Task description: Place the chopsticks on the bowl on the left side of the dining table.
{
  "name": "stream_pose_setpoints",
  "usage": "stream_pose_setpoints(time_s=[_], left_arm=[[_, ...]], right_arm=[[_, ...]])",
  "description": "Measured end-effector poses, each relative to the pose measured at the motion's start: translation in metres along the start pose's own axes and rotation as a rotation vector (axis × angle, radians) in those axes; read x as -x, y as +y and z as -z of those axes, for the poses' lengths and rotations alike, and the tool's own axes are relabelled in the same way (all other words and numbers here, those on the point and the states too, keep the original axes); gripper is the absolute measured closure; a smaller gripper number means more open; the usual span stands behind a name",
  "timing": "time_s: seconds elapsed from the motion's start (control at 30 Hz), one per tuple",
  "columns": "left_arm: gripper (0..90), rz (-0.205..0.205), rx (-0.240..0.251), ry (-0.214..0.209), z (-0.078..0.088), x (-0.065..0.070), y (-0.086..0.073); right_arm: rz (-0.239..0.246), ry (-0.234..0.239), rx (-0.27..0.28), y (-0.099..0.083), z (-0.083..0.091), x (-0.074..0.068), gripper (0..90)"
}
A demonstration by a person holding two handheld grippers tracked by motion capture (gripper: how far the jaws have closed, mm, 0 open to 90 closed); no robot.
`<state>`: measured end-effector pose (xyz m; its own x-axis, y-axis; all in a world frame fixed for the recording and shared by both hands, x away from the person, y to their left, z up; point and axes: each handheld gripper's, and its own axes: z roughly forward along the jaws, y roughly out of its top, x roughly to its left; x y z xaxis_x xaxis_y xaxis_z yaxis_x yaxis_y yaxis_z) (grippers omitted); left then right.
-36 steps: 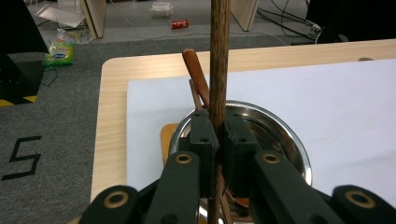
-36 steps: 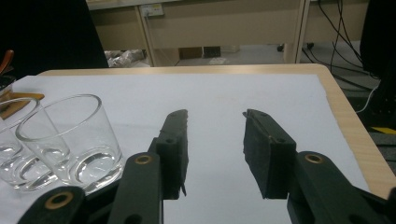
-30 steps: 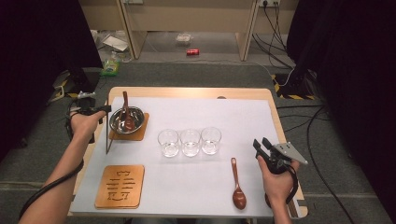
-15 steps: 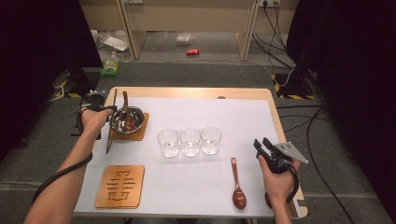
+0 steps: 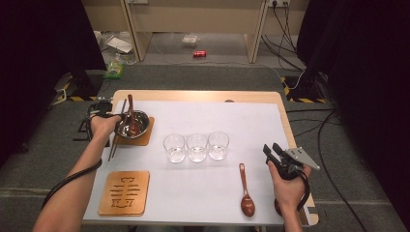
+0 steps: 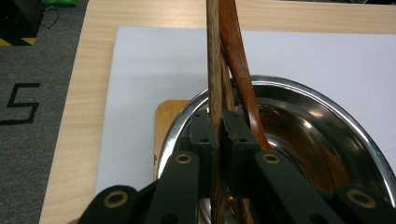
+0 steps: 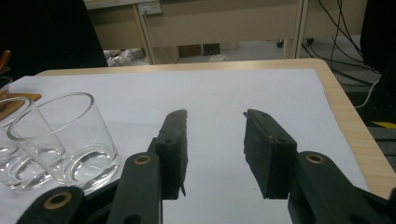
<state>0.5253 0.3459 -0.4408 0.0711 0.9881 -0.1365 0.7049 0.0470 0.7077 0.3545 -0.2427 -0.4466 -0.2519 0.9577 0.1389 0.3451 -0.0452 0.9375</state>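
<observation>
Your left gripper has its jaws pinched nearly together on the chopsticks, which run upright between the pads. The grip sits at the bowl, over its near-left rim. In the high view the chopsticks slant across the bowl's left side, their lower ends reaching down past the coaster under the bowl onto the white sheet.

The bowl stands near the table's far-left corner, so there is little room left of it: a strip of sheet, a strip of bare wood, then the edge. Right of the bowl the sheet is free as far as the three glasses. Nearer you than the bowl lies a second coaster.

Your right gripper is half open with nothing between its jaws. It is well apart from the bowl, past the glasses, at the table's right edge, just right of a spoon lying on the sheet.

The left gripper view shows what the high view cannot: a reddish spoon handle leaning in the bowl just beside the chopsticks, and the pads' bite on the wood. The right gripper view shows open sheet ahead of its jaws up to the far edge, with glasses off to its left.
</observation>
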Motion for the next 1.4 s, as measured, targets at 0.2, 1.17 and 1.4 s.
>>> stream_pose_setpoints(time_s=[0.2, 1.17, 1.4], left_arm=[[82.7, 0.012, -0.012, 0.003, -0.003, 0.000, -0.002], [54.8, -0.024, 0.005, 0.010, 0.011, 0.010, 0.001], [55.3, -0.037, -0.021, 0.025, 0.007, 0.010, -0.001]], right_arm=[[0.002, 0.001, 0.001, 0.000, 0.000, 0.000, 59.6], [0.008, 0.004, -0.017, -0.003, -0.002, -0.002, 59.4], [0.002, 0.007, -0.014, -0.002, -0.002, -0.002, 59.2]])
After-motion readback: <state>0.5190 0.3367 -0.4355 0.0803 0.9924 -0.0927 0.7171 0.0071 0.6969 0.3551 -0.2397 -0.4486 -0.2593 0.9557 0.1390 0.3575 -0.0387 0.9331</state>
